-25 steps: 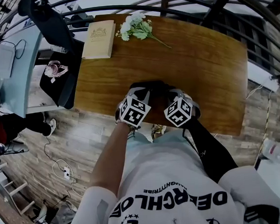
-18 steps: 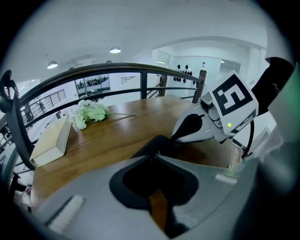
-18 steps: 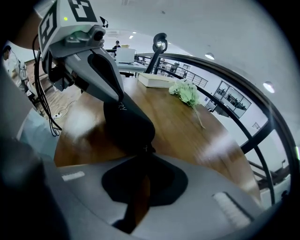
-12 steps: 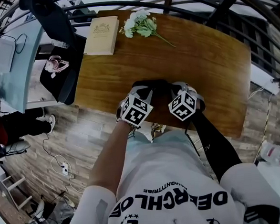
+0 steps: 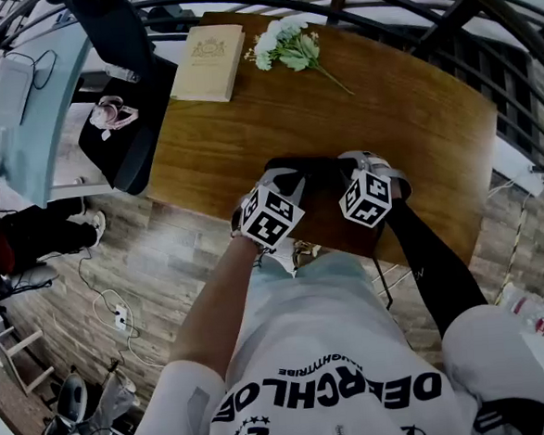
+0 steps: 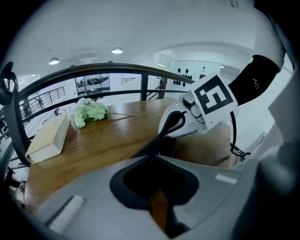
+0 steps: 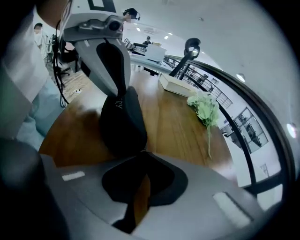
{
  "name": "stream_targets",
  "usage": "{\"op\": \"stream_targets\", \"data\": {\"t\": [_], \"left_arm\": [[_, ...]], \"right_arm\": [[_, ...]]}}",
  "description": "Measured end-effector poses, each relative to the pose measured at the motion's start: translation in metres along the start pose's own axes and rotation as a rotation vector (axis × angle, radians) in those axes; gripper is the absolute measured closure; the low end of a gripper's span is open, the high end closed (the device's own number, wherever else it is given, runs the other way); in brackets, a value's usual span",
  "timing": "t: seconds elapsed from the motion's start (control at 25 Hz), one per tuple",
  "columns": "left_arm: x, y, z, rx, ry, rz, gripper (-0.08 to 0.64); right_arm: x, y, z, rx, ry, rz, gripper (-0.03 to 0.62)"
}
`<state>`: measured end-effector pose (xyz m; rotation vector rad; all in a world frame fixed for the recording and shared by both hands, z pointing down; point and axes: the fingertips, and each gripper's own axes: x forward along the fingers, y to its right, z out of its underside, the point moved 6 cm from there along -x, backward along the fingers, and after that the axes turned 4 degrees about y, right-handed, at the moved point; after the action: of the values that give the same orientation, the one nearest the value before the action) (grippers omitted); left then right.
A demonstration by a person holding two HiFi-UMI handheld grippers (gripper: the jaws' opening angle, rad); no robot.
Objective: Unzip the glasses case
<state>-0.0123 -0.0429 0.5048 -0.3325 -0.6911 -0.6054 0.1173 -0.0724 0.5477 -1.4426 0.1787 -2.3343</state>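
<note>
Glasses case (image 5: 313, 170) in both grippers' (image 6: 152, 159) (image 7: 143, 153) fingers (image 6: 93, 187)

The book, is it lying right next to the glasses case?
No, the book lies beside the flowers, far from the case.
</note>
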Motion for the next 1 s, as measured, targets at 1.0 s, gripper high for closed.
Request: {"op": "stream_targets", "data": {"t": [1.0], "left_arm": [[0.005,-0.008,-0.002,-0.051,0.044,0.048,0.548]], "right_arm": [[0.021,0.014,-0.012,-0.445,0.013,-0.089,0.563]]}}
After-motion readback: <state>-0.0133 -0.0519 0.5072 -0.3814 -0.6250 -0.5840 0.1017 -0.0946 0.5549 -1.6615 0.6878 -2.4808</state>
